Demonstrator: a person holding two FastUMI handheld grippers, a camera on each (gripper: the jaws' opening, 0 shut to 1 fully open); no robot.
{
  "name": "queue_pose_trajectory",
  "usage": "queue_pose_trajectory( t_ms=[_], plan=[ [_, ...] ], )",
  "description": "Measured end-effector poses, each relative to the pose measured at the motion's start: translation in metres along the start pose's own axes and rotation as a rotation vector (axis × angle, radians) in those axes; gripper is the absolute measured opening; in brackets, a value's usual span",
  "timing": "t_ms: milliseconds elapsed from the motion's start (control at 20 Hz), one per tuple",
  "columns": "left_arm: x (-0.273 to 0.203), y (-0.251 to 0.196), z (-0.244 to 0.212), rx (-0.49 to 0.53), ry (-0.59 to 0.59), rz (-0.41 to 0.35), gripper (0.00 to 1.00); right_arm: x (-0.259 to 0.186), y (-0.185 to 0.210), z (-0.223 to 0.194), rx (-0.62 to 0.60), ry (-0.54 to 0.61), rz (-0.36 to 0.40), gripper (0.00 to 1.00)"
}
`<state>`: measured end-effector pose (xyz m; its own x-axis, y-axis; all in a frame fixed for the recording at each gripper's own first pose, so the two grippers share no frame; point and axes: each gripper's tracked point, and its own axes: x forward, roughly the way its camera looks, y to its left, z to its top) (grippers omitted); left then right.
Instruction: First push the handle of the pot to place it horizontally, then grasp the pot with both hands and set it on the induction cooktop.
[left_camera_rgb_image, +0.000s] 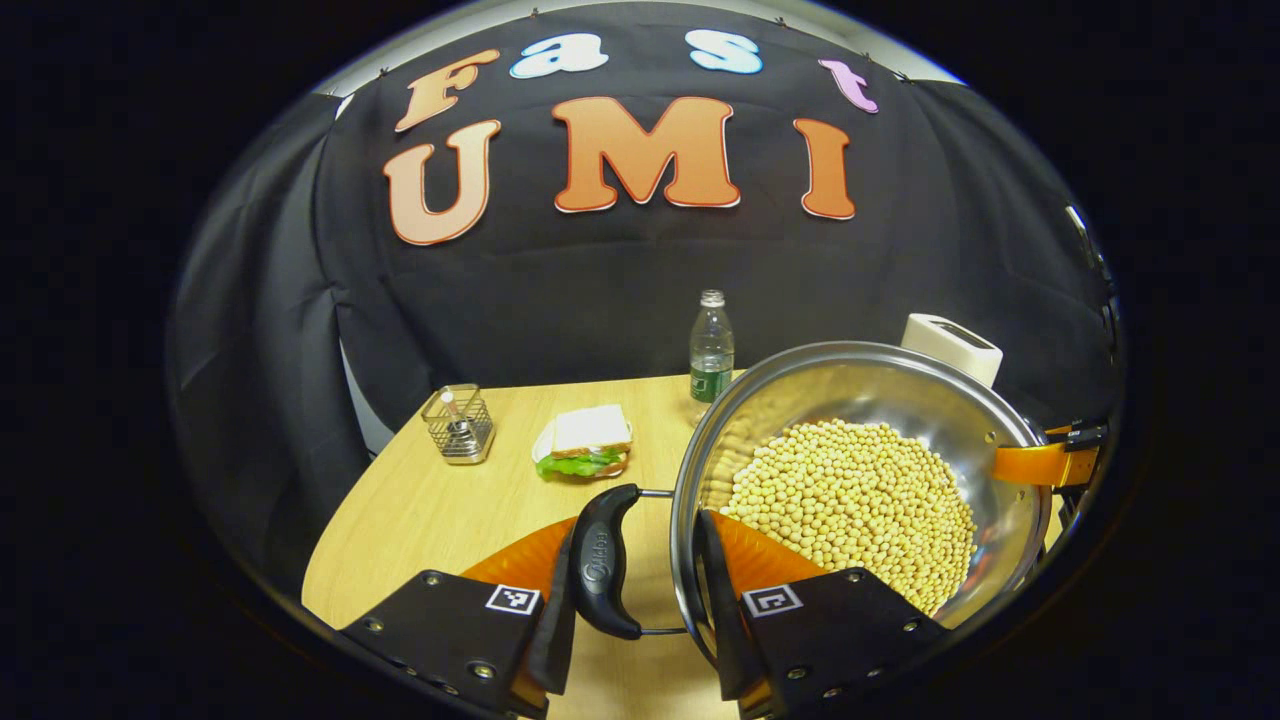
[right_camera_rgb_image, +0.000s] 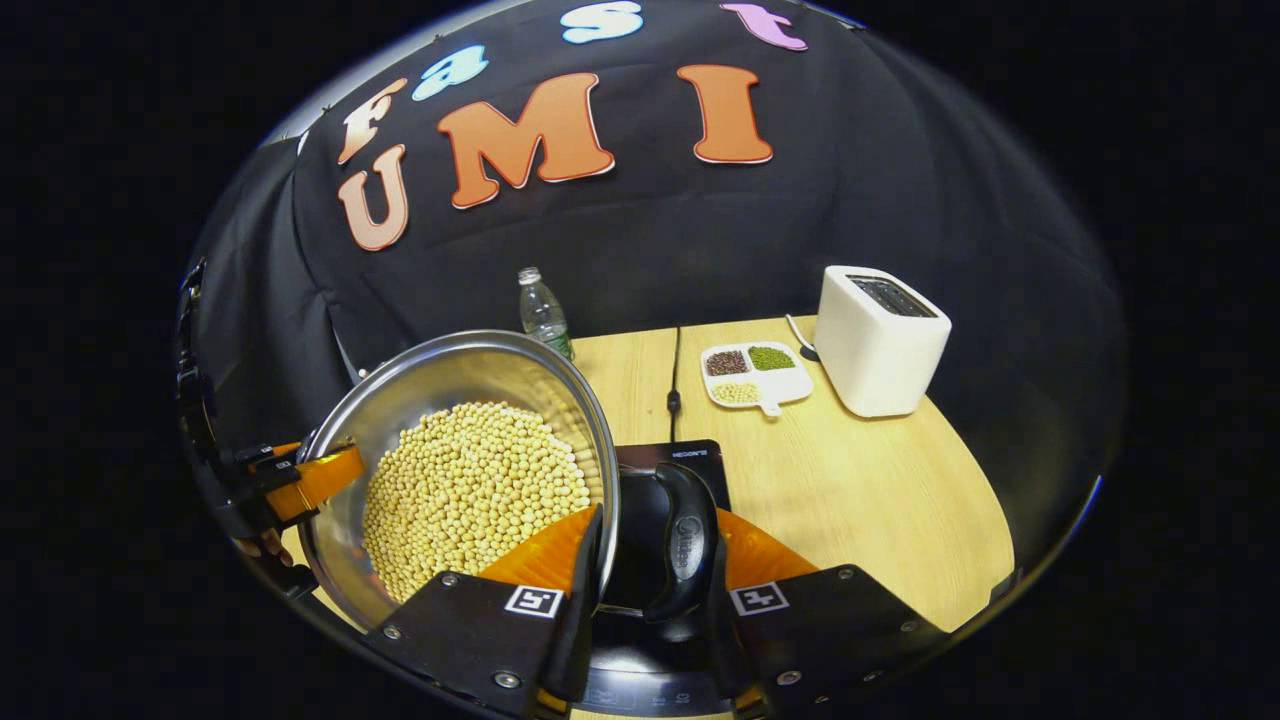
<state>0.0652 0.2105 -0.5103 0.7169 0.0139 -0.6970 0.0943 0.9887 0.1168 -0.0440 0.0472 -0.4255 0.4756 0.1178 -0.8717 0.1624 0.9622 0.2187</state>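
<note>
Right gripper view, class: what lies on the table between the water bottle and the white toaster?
In the right gripper view, a divided dish of beans and a black power cord lie between the water bottle and the toaster.

Both views were evenly lit from above and sharp at the centre, the wooden table (left_camera_rgb_image: 430, 510) bright against a dim backdrop. The steel pot (right_camera_rgb_image: 440, 385) carried soft glare along its rim. Fisheye distortion bent the table edge, and the margins fell off dark and soft
</note>
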Motion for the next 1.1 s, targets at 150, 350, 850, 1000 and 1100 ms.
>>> queue_pose_trajectory(
  t_ms=[150, 350, 850, 1000, 1100],
  plan=[
    [0.001, 0.001, 0.001, 0.004, 0.008, -0.014, 0.58, 0.006, -0.014, -0.004, 0.006, 0.007, -0.016, 0.46],
    [0.001, 0.001, 0.001, 0.015, 0.016, -0.024, 0.58, 0.016, -0.027, -0.009, 0.017, 0.018, -0.027, 0.46],
    [0.002, 0.002, 0.003, 0.013, 0.061, -0.041, 0.58, 0.039, -0.045, -0.026, 0.025, 0.055, -0.052, 0.47],
    [0.003, 0.001, 0.002, 0.01, 0.073, -0.043, 0.58, 0.041, -0.047, -0.029, 0.025, 0.065, -0.058, 0.47],
    [0.003, 0.0, 0.002, 0.009, 0.077, -0.043, 0.58, 0.043, -0.047, -0.029, 0.03, 0.07, -0.059, 0.47]
  ],
)
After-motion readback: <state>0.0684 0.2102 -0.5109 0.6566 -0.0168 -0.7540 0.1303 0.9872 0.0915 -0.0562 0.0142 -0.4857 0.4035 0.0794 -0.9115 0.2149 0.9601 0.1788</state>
